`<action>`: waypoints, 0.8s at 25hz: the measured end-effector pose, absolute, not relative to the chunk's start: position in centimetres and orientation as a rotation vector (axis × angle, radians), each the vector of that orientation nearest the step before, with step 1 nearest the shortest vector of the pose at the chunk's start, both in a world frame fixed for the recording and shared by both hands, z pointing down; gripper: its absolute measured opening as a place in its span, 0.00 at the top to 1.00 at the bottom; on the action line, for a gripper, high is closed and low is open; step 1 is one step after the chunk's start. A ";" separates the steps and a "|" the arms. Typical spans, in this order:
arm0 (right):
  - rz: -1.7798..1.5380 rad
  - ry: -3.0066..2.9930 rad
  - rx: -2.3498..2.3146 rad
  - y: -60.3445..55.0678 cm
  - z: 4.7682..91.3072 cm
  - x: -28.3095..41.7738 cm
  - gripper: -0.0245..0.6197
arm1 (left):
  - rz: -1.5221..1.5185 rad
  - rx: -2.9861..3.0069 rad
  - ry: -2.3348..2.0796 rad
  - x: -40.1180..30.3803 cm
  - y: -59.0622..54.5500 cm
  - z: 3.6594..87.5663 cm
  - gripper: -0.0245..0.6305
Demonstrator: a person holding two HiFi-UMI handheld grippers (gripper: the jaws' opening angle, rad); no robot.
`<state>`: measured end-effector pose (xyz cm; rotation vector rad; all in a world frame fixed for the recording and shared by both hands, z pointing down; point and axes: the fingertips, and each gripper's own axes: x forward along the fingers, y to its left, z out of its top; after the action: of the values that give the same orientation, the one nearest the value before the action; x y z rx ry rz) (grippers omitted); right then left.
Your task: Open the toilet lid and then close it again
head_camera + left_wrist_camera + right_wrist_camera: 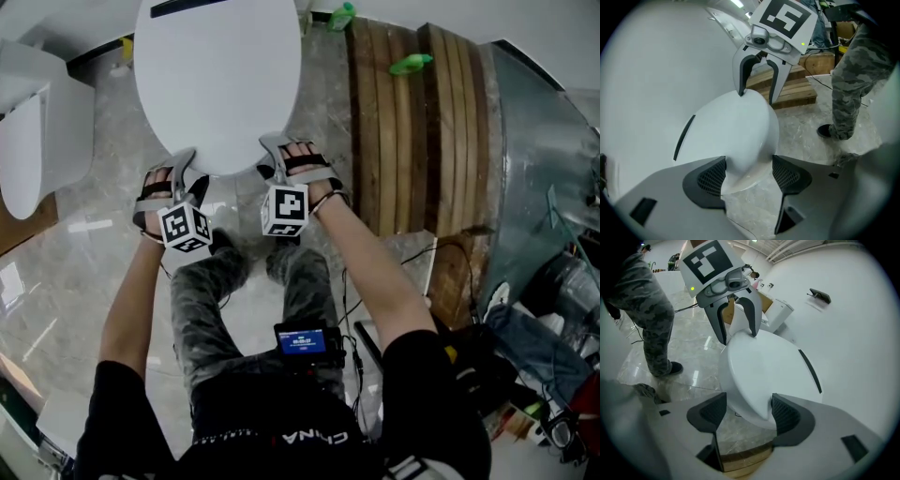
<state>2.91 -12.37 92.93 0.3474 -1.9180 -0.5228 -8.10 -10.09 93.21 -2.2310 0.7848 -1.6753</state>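
The toilet lid (217,80) is a white, glossy, oval panel with a smooth, slightly domed top and one narrow dark strip (809,371) near its far end. In the head view it faces upward, ahead of the person's legs (211,300), with its front rim toward the person. It stands on a grey marble-patterned floor (84,234), and a wooden slatted platform (412,122) lies just beside it on the right. Both grippers are at the front rim, side by side and near each other, each with its marker cube (185,228) toward the person. In the left gripper view, the left gripper (749,176) has its jaws spread. The rim sits between them, one dark ribbed pad (710,180) overlaps the lid's top surface, and floor shows in the gap beside the other pad. In the right gripper view, the right gripper (749,413) also has its jaws apart and straddles the rim. One pad (787,416) is against the lid's top, while floor is visible between the rim and the opposite pad. Neither gripper is clamped on the lid. Whether the rim is raised off the seat cannot be determined.
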 end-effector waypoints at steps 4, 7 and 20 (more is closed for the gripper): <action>-0.520 -1.910 0.349 -12.8 95.3 3.0 0.49 | -1.698 -2.234 0.789 -8.1 -10.4 95.5 0.49; -0.510 -1.903 0.341 -13.1 96.7 2.8 0.49 | -1.717 -2.242 0.787 -8.2 -10.7 96.8 0.49; -0.452 -1.902 0.308 -13.7 99.3 2.5 0.50 | -1.779 -2.261 0.756 -8.4 -11.2 99.2 0.51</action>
<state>2.51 -13.69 99.28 0.3080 -1.9019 -0.4521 -8.44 -11.20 99.20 -2.2614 0.7559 -1.7790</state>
